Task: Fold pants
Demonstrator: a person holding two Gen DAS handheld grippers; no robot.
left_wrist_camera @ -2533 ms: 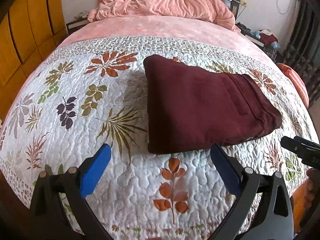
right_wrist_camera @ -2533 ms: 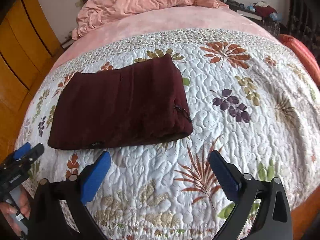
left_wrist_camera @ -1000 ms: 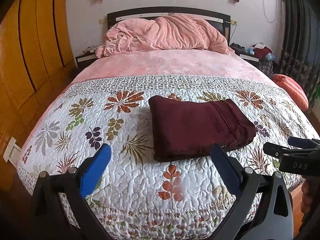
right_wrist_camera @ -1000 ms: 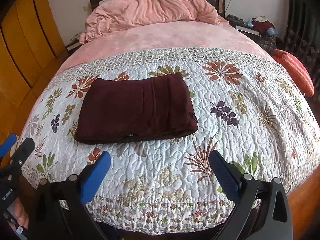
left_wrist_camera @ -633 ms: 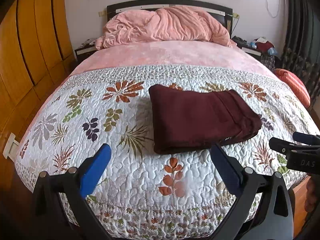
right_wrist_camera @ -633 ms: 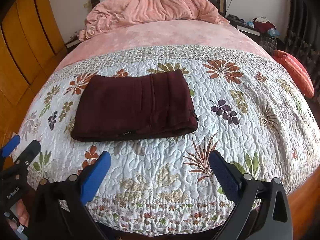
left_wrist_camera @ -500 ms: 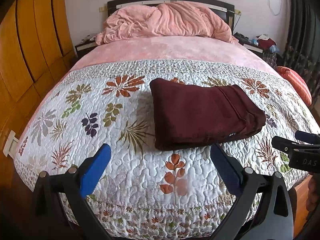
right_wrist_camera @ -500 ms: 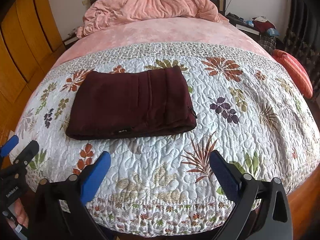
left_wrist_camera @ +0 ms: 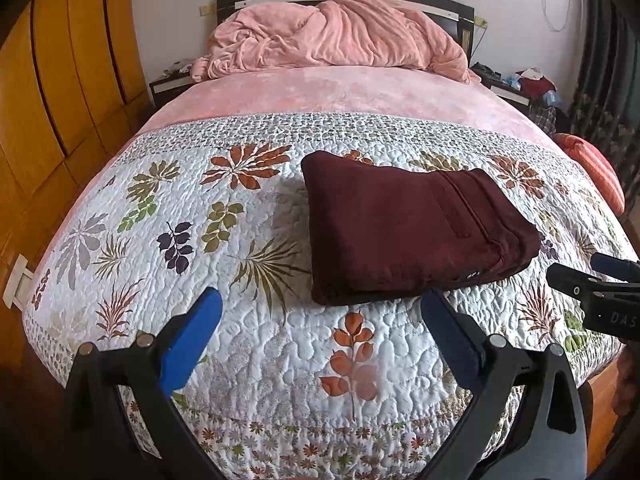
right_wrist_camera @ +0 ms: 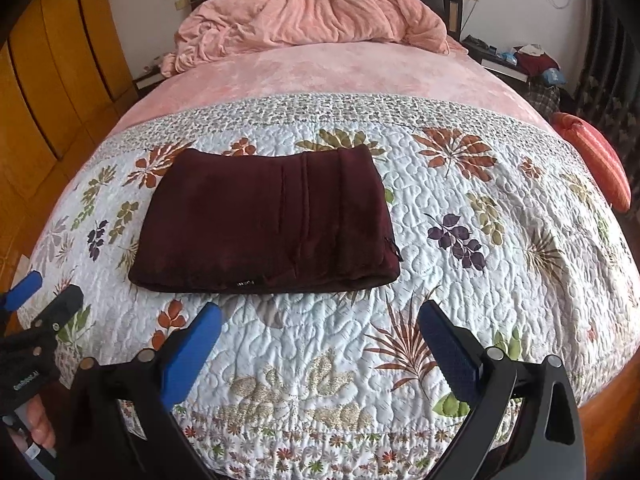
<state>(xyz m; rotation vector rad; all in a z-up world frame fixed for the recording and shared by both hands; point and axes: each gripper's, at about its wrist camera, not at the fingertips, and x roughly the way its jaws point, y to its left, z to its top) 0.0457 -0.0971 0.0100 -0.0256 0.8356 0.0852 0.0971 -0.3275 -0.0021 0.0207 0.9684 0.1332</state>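
Nearest, the left claw point(left_wrist_camera: 318, 312) and right claw point(right_wrist_camera: 318, 326) both gape wide with nothing between their blue pads, held over the quilted, leaf-printed bedspread point(left_wrist_camera: 256, 344). Just beyond their tips lie the pants point(left_wrist_camera: 412, 232), a soft maroon folded rectangle, long axis running crosswise to the claws. Farther back, a rumpled pink blanket point(left_wrist_camera: 340, 36).

Bright, soft daylight; sharp centre, fisheye-bent dark corners.

Bed point(left_wrist_camera: 340, 92): floral quilt point(left_wrist_camera: 240, 320), folded maroon pants point(left_wrist_camera: 404, 232), pink blanket point(left_wrist_camera: 336, 40).
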